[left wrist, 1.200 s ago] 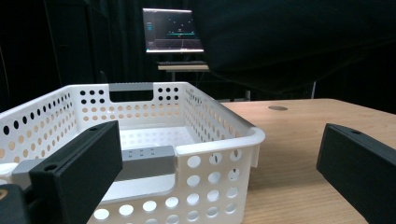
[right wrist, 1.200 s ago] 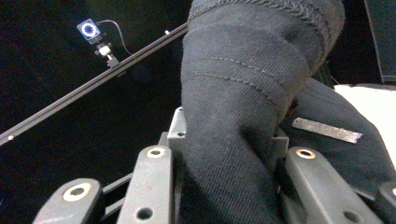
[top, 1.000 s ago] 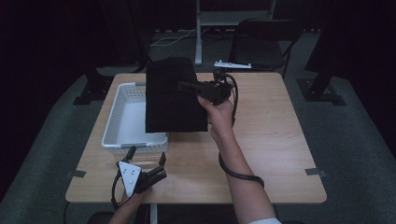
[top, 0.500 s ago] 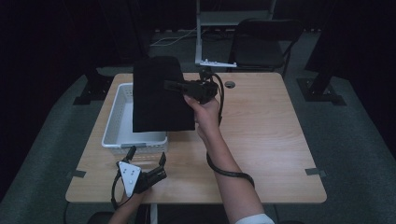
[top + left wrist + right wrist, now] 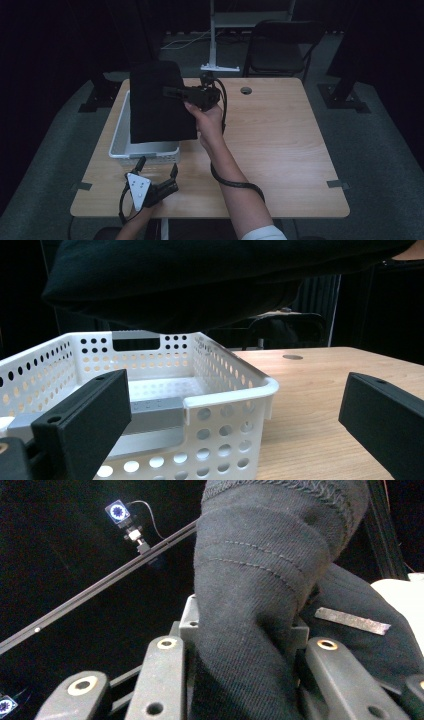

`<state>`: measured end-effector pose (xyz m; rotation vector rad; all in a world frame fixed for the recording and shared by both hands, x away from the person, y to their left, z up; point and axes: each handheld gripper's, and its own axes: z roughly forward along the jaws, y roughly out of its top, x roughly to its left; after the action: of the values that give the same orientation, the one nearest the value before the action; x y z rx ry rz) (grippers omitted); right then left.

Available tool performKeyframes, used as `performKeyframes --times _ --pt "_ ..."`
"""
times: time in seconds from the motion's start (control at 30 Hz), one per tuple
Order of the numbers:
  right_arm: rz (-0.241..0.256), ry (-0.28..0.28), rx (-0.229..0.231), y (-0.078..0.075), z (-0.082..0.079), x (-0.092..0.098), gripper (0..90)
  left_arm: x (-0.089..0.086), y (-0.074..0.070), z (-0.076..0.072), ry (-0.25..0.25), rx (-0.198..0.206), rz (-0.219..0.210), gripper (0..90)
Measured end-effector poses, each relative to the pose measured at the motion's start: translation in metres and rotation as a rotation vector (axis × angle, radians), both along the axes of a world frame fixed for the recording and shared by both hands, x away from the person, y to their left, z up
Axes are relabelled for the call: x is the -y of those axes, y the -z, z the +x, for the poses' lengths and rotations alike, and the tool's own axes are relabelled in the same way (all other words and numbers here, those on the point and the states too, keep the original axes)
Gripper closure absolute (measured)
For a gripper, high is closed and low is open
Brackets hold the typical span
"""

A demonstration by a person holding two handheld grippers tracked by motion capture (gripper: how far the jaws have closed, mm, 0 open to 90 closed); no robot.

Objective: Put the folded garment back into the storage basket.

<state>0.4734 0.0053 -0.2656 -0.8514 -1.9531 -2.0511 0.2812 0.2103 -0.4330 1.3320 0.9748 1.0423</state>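
Cloth over basket: black folded garment (image 5: 160, 105) hangs in the air above the white perforated basket (image 5: 120, 142), pinched by the right tongs (image 5: 172, 91).

Garment's long axis runs top to bottom in the high view, its lower hem draped across the basket's near end, so the basket lies straight below it and the coming move looks like a plain lowering. In the left gripper view the dark cloth (image 5: 200, 280) floats clear above the basket rim (image 5: 225, 392); whether any part already touches the far wall is hard to tell. The right tongs are pressed together on a fold of the fabric (image 5: 250, 605). The left tongs (image 5: 159, 170) rest spread and empty on the surface (image 5: 280, 150), just in front of the basket's near wall, closer to the basket than the right hand (image 5: 207, 117).
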Motion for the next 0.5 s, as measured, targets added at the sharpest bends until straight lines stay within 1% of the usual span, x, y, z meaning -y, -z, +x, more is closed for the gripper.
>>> performKeyframes --times 0.23,0.4,0.43,0.5 --pt "0.006 -0.015 -0.009 0.002 0.003 -0.013 67.2 0.000 0.000 0.000 0.003 0.001 -0.001 1.5" --pt "0.010 -0.032 -0.014 0.004 0.005 -0.026 67.2 0.000 0.000 0.000 0.006 0.002 -0.002 1.5" --pt "0.009 -0.039 -0.015 0.004 0.005 -0.031 67.2 0.000 0.000 0.000 0.007 0.002 -0.002 1.5" --pt "0.007 -0.042 -0.013 0.004 0.005 -0.034 67.2 0.000 0.000 0.000 0.008 0.003 -0.003 1.5"
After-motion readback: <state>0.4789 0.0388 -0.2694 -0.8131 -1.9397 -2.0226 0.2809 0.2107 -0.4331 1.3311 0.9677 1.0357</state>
